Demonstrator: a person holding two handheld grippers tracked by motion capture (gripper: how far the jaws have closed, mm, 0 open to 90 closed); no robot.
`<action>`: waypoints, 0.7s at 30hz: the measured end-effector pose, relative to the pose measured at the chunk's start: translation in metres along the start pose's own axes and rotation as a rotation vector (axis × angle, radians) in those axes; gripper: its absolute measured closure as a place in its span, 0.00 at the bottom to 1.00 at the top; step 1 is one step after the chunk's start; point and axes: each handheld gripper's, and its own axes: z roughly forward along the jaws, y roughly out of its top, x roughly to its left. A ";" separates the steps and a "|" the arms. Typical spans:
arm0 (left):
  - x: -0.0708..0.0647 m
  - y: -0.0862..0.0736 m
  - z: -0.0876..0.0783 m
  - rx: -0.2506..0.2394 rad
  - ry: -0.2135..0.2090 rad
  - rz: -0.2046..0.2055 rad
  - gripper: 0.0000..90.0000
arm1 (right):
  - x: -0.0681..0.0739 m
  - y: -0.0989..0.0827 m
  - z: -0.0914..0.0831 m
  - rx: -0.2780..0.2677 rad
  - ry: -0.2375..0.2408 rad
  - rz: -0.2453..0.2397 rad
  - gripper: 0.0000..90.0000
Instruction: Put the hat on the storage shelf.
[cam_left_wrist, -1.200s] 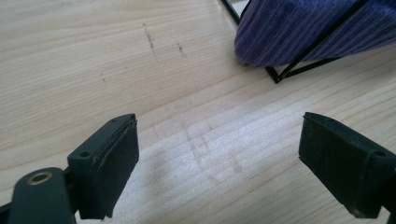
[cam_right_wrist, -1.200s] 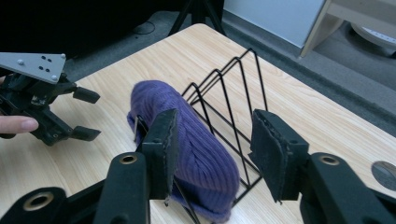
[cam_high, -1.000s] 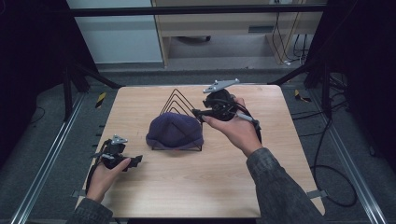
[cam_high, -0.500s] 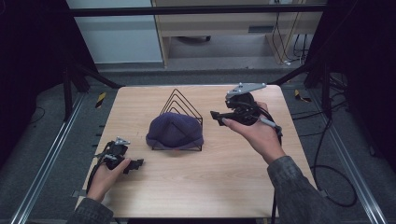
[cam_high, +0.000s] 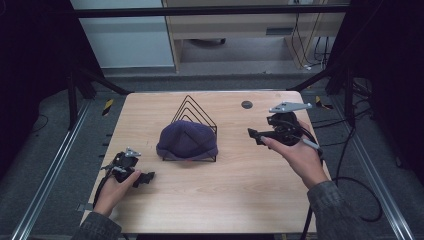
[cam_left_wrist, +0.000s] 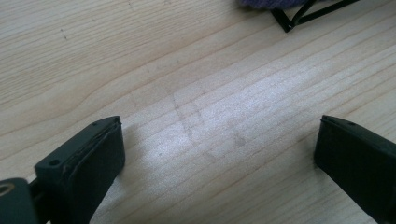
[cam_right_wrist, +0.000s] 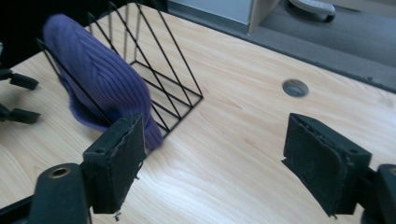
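Note:
A purple knit beanie hangs over the front of a black wire rack at the table's middle. My left gripper rests low at the front left, pointing toward the rack. Its jaws have just been opening and stand open over bare wood; the rack's corner lies beyond. My right gripper hovers right of the rack. Its jaws have also just been opening, open with nothing between them. Ahead of them are the beanie and rack.
The wooden table has a round cable hole at the back right, also visible as the hole. Cables trail off the right edge. Dark frame rails and floor surround the table.
My right gripper has moved right, away from the beanie and rack, and its jaws have spread. The left hand has stayed put. The beanie sits as before.

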 end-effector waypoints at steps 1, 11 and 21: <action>0.000 0.000 0.000 0.000 -0.002 0.002 0.00 | -0.003 -0.004 -0.002 -0.001 -0.007 0.003 0.22; 0.000 -0.002 0.001 -0.020 -0.005 0.005 0.00 | -0.037 -0.062 -0.007 0.011 -0.084 0.069 0.16; 0.000 -0.003 0.001 -0.029 -0.005 0.003 0.00 | -0.056 -0.102 0.003 0.027 -0.118 0.138 0.12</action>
